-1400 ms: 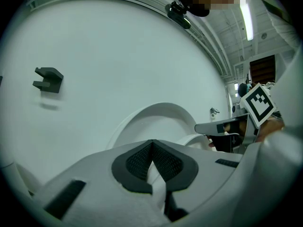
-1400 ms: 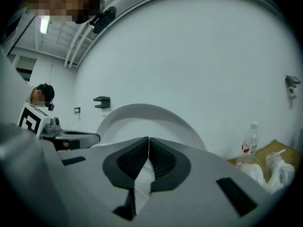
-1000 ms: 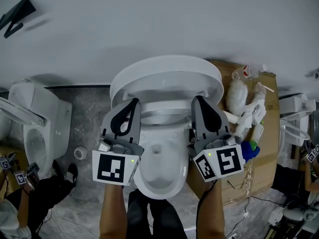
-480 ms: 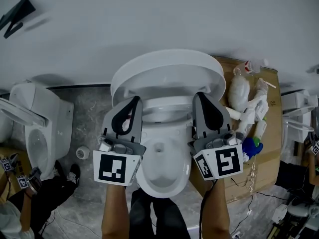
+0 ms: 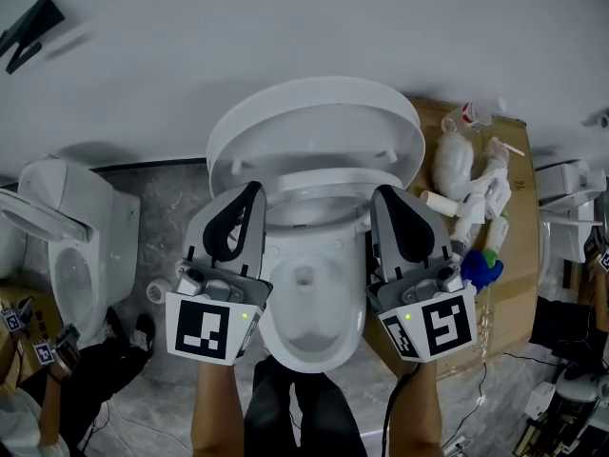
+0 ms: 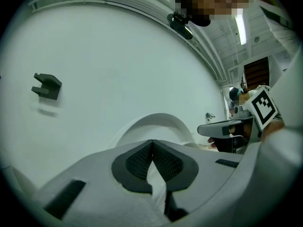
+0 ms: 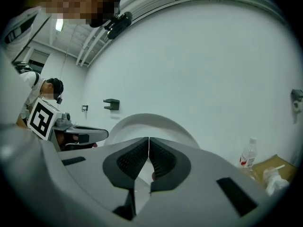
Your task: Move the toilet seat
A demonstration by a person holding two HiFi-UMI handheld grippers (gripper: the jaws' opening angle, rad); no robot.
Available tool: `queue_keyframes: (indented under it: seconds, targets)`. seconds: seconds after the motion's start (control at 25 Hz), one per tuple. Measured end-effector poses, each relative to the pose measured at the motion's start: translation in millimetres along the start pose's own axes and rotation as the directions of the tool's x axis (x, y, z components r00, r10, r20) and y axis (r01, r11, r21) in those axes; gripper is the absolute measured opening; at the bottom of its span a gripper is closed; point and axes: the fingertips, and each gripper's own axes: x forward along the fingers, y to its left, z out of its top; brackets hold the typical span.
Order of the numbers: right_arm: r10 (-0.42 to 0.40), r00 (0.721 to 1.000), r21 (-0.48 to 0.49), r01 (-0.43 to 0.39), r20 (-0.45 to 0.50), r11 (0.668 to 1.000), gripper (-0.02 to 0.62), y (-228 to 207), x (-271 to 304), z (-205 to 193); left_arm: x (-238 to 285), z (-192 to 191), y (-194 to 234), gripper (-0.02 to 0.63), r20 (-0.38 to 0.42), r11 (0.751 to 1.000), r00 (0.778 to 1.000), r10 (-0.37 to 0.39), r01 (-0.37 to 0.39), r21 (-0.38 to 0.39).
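Note:
A white toilet (image 5: 306,324) stands against the wall with its lid (image 5: 314,127) tipped up and back. The seat ring (image 5: 314,181) shows just under the lid, above the bowl. My left gripper (image 5: 255,190) is shut and empty, its tip at the seat's left side. My right gripper (image 5: 378,194) is shut and empty at the seat's right side. Whether either tip touches the seat I cannot tell. In the left gripper view the shut left gripper (image 6: 151,143) points at the lid's arc (image 6: 156,121). In the right gripper view the right gripper (image 7: 148,139) faces that lid (image 7: 151,122).
A second toilet (image 5: 71,227) stands at the left. At the right, a cardboard box (image 5: 519,255) carries bottles (image 5: 476,114), white packets and a blue item (image 5: 481,269). A dark bracket (image 5: 33,27) hangs on the wall. A person's legs show at bottom left.
Both grippers sit lower in the head view, the right one also shifted right. The lid and seat stand higher in the picture and look tipped further back. Jaws stay shut.

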Motion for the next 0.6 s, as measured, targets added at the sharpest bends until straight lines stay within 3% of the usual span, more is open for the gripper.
queue_keyframes:
  seconds: [0.24, 0.6]
  targets:
    - [0.038, 0.999, 0.038, -0.038, -0.006, 0.999, 0.014, 18.2, -39.4, 8.2, -27.2, 11.4, -21.1, 0.009, 0.009, 1.0, 1.0, -0.028, 0.028, -0.003]
    - [-0.019, 0.999, 0.053, 0.02, -0.03, 0.998, 0.012, 38.0, -98.0, -34.8, -68.3, -29.0, -76.9, 0.009, -0.031, 0.991, 0.99, -0.134, 0.135, 0.02]
